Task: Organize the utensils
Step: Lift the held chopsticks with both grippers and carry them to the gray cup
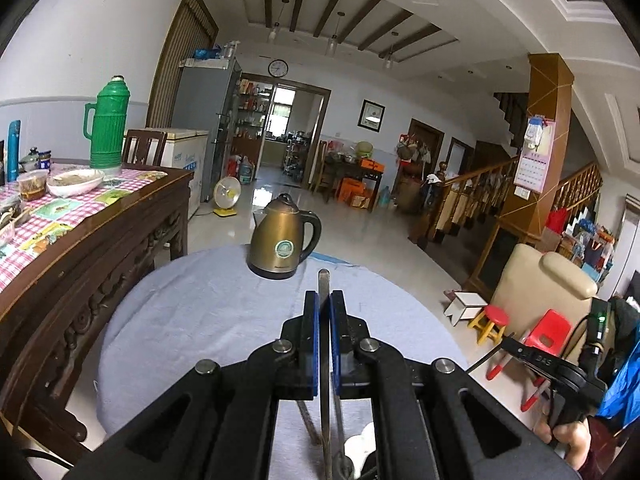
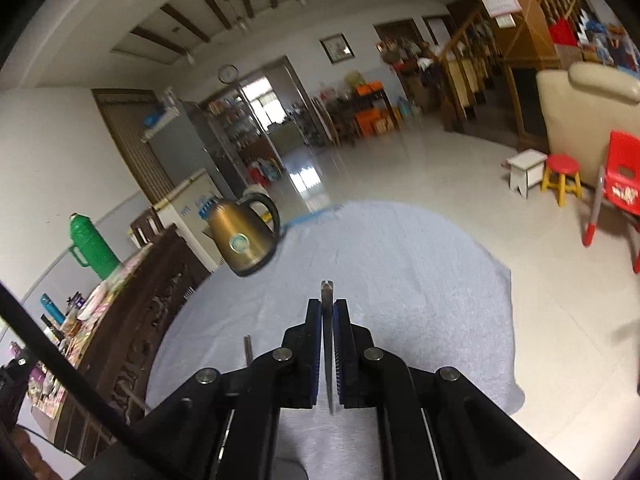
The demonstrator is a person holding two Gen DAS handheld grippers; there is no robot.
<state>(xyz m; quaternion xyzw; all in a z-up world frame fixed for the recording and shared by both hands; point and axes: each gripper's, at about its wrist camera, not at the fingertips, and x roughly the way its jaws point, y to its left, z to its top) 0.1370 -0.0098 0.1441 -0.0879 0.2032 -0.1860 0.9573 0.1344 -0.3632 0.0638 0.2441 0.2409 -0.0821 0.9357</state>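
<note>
My left gripper [image 1: 324, 296] is shut on a flat metal utensil handle [image 1: 323, 280] that sticks up past its blue pads, above the round table's pale blue cloth [image 1: 200, 312]. Under its jaws hang more utensil stems and something white [image 1: 360, 440], partly hidden. The right gripper [image 2: 327, 303] is shut on a thin metal utensil [image 2: 327, 290], seen edge-on, whose tip pokes out over the same cloth [image 2: 400, 280]. A hand holds that right gripper [image 1: 508, 344] at the right edge of the left wrist view. Another utensil end [image 2: 248, 344] shows to the left.
A gold electric kettle [image 1: 282, 240] stands at the table's far edge. A dark carved wooden table [image 1: 100, 236] with a checked cloth, bowls and a green thermos [image 1: 106, 128] stands close on the left. A beige armchair [image 1: 548, 280], red chair and small stools are on the right.
</note>
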